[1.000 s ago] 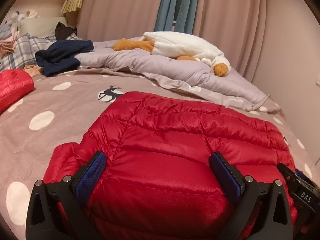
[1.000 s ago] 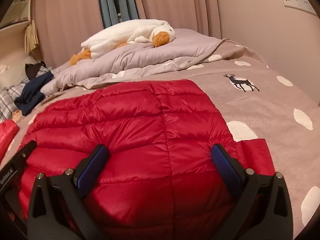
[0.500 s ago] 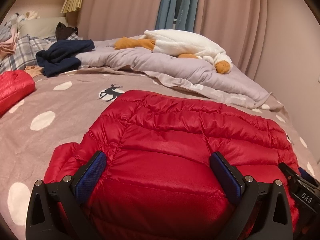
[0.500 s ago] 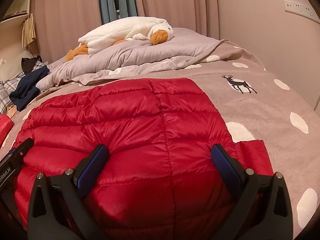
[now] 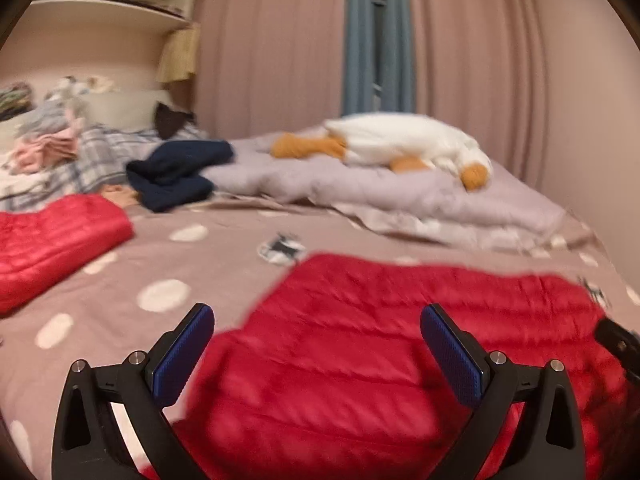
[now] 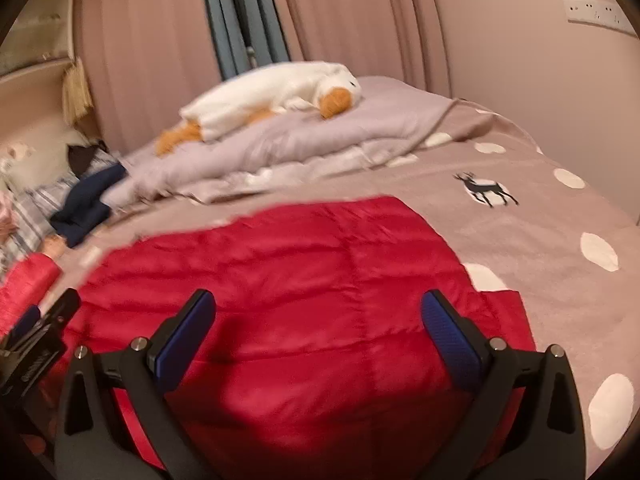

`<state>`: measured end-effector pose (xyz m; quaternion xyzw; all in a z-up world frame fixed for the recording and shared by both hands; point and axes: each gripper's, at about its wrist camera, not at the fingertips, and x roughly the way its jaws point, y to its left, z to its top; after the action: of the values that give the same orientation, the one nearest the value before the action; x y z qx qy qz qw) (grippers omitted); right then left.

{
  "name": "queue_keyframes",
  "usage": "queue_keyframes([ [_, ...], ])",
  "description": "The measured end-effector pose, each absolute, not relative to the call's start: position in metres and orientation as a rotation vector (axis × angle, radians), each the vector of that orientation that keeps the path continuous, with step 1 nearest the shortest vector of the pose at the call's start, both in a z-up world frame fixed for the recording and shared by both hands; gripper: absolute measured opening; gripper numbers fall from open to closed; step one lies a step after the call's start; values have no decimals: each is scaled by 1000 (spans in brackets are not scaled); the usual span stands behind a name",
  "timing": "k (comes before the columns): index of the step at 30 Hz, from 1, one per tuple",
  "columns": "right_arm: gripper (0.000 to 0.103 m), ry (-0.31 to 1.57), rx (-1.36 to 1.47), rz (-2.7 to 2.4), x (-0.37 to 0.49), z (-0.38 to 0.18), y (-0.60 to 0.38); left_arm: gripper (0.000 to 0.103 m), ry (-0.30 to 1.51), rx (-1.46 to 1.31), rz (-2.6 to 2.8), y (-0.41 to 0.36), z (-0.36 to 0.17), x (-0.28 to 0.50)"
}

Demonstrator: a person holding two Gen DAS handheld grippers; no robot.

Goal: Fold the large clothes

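Note:
A red quilted down jacket (image 5: pixel 400 340) lies folded flat on the bed; it also shows in the right wrist view (image 6: pixel 300 280). My left gripper (image 5: pixel 316 344) is open and empty, its blue pads (image 5: pixel 184 354) wide apart above the jacket's left near part. My right gripper (image 6: pixel 316 340) is open and empty above the jacket's right near part. The right gripper's black body shows at the right edge of the left wrist view (image 5: pixel 618 346), and the left gripper's body at the left edge of the right wrist view (image 6: pixel 36 344). Both views are motion-blurred.
A second red folded jacket (image 5: pixel 52 240) lies at the left. A navy garment (image 5: pixel 176 176), plaid clothes (image 5: pixel 92 160), a grey duvet (image 5: pixel 400 192) and a white goose plush (image 5: pixel 404 144) lie at the far side of the polka-dot bedspread (image 6: pixel 540 220). Curtains and walls stand behind.
Both grippers have lifted and drawn back from the jacket; the pads no longer press on it. The jacket stays flat on the bed.

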<state>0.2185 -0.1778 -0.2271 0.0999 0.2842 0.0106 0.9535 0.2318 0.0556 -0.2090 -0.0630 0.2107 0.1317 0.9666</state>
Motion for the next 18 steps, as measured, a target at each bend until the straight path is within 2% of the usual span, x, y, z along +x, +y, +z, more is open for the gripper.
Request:
queue_keyframes([
  [5, 103, 569, 173, 58, 214, -220, -157, 102, 444, -278, 265, 93, -208, 228],
  [9, 103, 632, 100, 86, 225, -240, -137, 102, 530, -419, 277, 118, -223, 233],
  [12, 103, 644, 13, 52, 234, -256, -128, 102, 528, -536, 263, 130, -228, 229],
  [18, 103, 734, -57, 30, 253, -277, -124, 102, 575, -553, 271, 132, -230, 227],
])
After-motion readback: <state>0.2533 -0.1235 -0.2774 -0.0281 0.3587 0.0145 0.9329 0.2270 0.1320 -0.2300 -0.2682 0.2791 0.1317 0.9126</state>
